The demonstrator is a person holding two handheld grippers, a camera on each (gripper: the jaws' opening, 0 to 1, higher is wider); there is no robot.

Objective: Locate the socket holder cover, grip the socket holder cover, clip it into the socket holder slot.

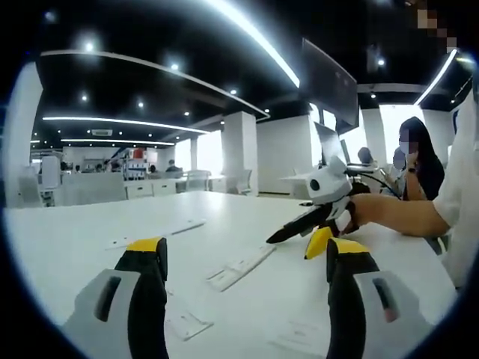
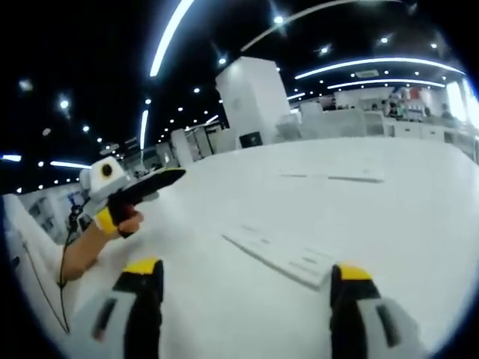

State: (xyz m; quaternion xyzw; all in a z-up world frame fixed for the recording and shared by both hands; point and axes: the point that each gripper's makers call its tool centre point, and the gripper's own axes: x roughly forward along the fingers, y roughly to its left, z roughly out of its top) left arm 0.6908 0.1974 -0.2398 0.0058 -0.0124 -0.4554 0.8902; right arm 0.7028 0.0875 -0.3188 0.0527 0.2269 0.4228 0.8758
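White strip parts on the white surface (image 1: 67, 247) are pale and hard to tell apart; which is cover and which holder cannot be told. Left hand-held gripper (image 1: 247, 258): jaws spread, empty; long strip (image 1: 241, 268) between and just beyond its tips. Right hand-held gripper (image 2: 247, 273): jaws spread, empty; the strip (image 2: 288, 258) lies just ahead, centre frame. Flat pieces at lower frame are cut off.

A white table (image 1: 90, 239) fronts white pillars (image 1: 241, 149) and ceiling strip lights (image 2: 168, 34).
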